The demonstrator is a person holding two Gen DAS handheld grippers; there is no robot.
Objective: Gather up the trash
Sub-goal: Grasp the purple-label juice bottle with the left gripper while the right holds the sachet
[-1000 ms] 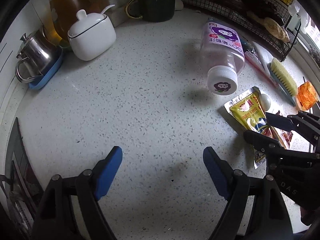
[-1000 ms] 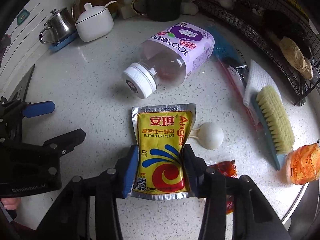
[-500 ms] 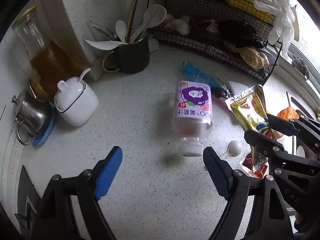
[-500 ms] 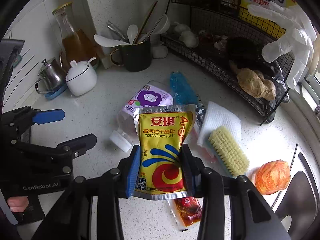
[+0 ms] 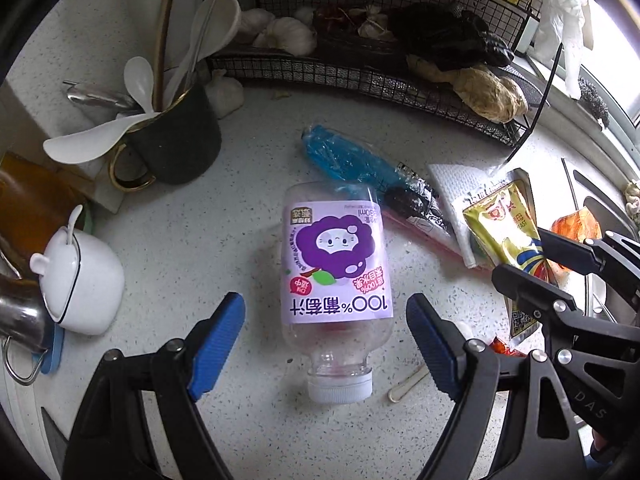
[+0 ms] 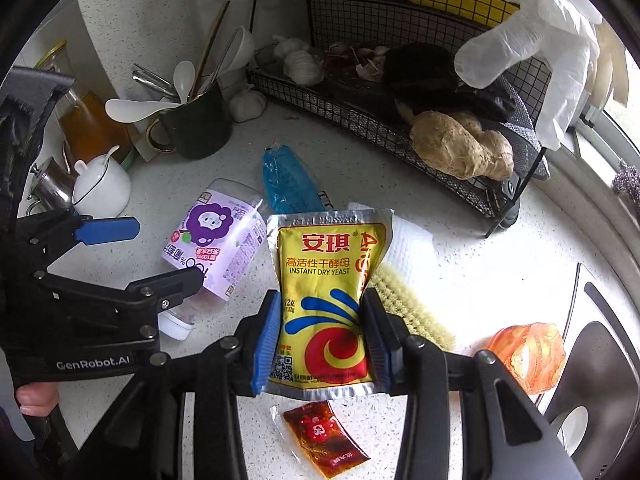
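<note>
- The right claw (image 6: 324, 336) is clamped on a yellow instant dry yeast packet (image 6: 328, 292), its blue pads pinching the packet's lower half so that the sides crease inward; the packet is held clear above the tabletop (image 6: 460, 264).
- Below it, at 6 o'clock in the right wrist view, a red sauce sachet (image 6: 322, 442) lies flat on the speckled surface.
- The left claw (image 5: 326, 344) stands wide apart, with nothing pressed between its pads.
- Between and just beyond those pads lies a clear juice bottle (image 5: 336, 268) with a purple label, on its side, white cap toward the camera; bare tabletop flanks it on both sides.
- At 1 o'clock of the bottle, a crumpled blue plastic wrapper (image 5: 348, 160) rests beside a white cloth (image 5: 460, 184).
- At 4 o'clock in the right wrist view, an orange wrapper (image 6: 528, 350) sits near the sink's edge (image 6: 576, 304).
- Farther off, a dark mug of utensils (image 5: 180, 140) at 10 o'clock and a black wire rack (image 5: 360, 76) at 12 o'clock close off the back.
</note>
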